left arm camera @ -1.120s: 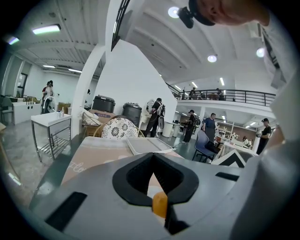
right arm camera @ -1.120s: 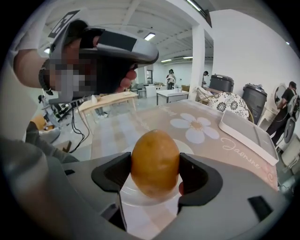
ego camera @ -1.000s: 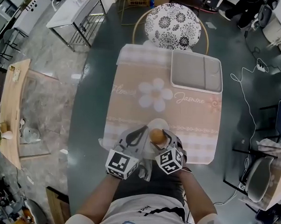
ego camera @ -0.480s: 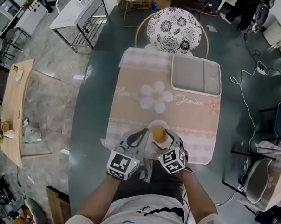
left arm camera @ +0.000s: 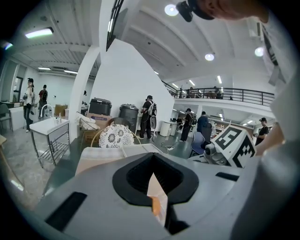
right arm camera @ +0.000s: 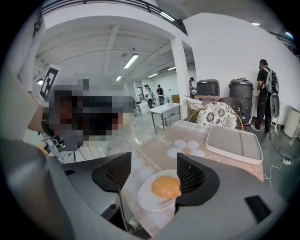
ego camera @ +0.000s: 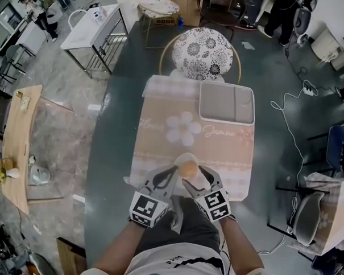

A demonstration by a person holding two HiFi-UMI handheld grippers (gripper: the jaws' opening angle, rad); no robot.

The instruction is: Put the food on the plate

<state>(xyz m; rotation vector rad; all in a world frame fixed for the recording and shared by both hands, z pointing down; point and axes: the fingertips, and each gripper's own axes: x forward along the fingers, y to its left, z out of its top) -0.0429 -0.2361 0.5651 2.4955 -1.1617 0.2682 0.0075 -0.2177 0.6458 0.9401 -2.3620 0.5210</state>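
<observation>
Food point(ego camera: 188, 169) on plate point(ego camera: 181, 158) — tray point(ego camera: 227, 102) behind

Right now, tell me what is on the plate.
One round orange piece of food lies on the white plate. Its right rim is hidden behind the right gripper.

plate point(right arm camera: 146, 200): glossy white | food point(right arm camera: 165, 186): smooth matt | tablecloth point(ego camera: 154, 147): printed cloth | tray point(right arm camera: 233, 143): matt plastic

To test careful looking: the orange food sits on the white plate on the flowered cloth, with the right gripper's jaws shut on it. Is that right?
Not quite. The orange food does sit on the white plate on the flowered cloth, but the right gripper has its jaws apart and is not gripping it. The right gripper view shows this.
</observation>
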